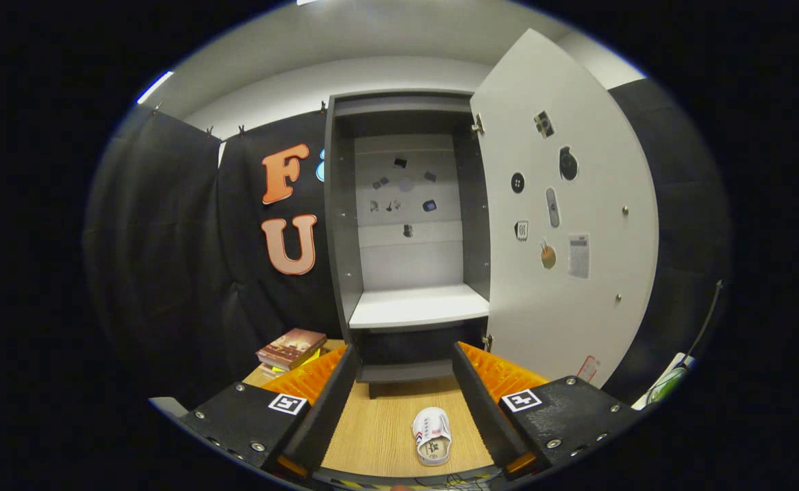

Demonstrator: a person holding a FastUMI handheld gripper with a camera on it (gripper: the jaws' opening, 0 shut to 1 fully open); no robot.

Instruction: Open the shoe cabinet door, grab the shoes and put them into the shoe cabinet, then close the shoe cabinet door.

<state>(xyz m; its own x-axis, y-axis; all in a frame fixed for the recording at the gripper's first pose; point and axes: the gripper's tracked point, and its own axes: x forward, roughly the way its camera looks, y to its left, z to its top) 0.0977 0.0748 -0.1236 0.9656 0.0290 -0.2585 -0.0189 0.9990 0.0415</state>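
A tall cabinet (406, 225) is standing open at twelve o'clock from the fingers, its dark frame rising against the booth's black wall (168, 259). The door (563, 225) is swinging wide at two o'clock, hinged on the cabinet's right side, its pale inner face carrying a scatter of small stickers (549, 204) and a paper label (578, 256). Inside, a pale shelf (418, 305) is sitting bare about halfway down, with more small stickers showing on the back panel (406, 198) above it and a darker compartment lying beneath.

The wooden desk (386, 423) is stretching from the cabinet's foot back toward the camera. At ten o'clock, just left of the cabinet's base, a short stack of books (290, 348) is resting on the desk.

The gripper (405, 368) is hovering over the desk with its fingers (324, 402) spread wide apart, holding nothing and pointing at the cabinet's lower opening.

A single white shoe (431, 435) is lying on the desk between the fingers, nearer the right one but touching neither, its toe pointing away toward the cabinet. It is sitting well short of the cabinet, outside it. At four o'clock, past the door's lower corner, a pale object with a cable (672, 378) is showing, too small to identify.
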